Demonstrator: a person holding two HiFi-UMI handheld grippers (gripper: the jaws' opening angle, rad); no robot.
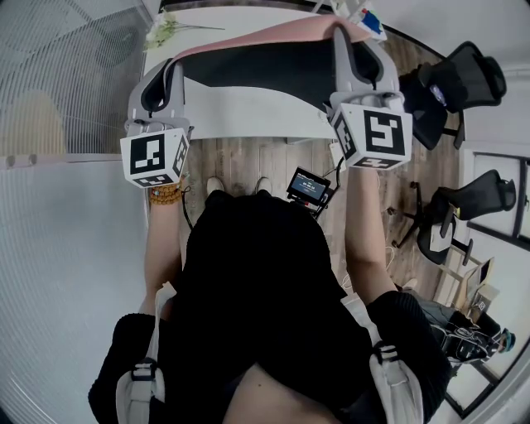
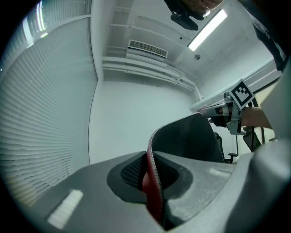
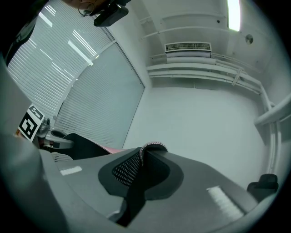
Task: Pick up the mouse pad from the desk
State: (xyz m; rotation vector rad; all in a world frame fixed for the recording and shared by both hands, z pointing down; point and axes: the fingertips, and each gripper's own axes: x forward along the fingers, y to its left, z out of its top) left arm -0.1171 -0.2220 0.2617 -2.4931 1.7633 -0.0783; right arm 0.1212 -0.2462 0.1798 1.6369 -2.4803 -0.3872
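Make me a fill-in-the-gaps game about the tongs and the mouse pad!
The mouse pad is gripped by ___ tongs: the left tongs and the right tongs.
One side of the pad is black, the other is ___.
The desk below it is the colour ___.
Missing words: two; pink; white.

Wood floor (image 1: 248,161), black chairs (image 1: 464,79), window blinds (image 2: 41,113)

The raised mouse pad (image 1: 265,70) hides the bench's (image 1: 248,120) middle from us. Its ends vanish inside the left gripper (image 1: 163,79) and right gripper (image 1: 346,41). A small object (image 1: 370,18) at the far right corner is half hidden, and we cannot name it.
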